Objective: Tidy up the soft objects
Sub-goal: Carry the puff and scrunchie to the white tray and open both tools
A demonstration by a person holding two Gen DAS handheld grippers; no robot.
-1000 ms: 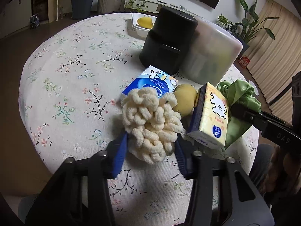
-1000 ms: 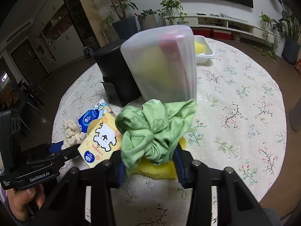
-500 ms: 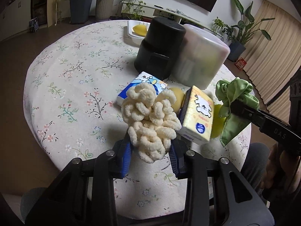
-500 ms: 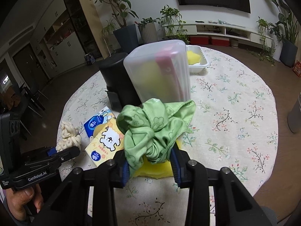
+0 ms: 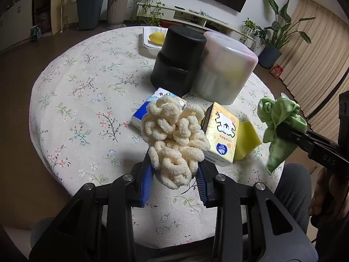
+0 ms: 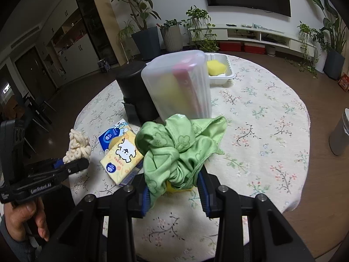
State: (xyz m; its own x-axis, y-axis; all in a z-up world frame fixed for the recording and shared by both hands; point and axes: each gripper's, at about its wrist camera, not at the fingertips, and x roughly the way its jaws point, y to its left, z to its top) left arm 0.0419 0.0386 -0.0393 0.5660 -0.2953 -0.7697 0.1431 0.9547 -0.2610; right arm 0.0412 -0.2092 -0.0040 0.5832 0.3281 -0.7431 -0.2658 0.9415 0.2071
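My left gripper (image 5: pixel 174 174) is shut on a cream looped chenille cloth (image 5: pixel 174 139), held up above the floral tablecloth (image 5: pixel 82 100). From the right wrist view the same cream cloth (image 6: pixel 78 146) shows at the left gripper's tip. My right gripper (image 6: pixel 173 187) is shut on a crumpled green cloth (image 6: pixel 176 150), lifted off the table; that green cloth (image 5: pixel 280 126) hangs at the right in the left wrist view. On the table lie a yellow tissue pack (image 5: pixel 224 135), a blue tissue pack (image 5: pixel 144 111) and a yellow sponge (image 5: pixel 247 139).
A black cylinder (image 5: pixel 178 59) and a translucent lidded container (image 5: pixel 224 69) stand behind the packs. A white tray (image 6: pixel 226 74) with a yellow sponge sits at the far edge. A grey cup (image 6: pixel 340 135) stands off the table's right side. A person's hand (image 6: pixel 32 220) grips the left tool.
Both grippers have risen with their cloths, and the table looks farther below. The left jaws closed tighter on the cream cloth. The yellow sponge under the green cloth now lies uncovered.
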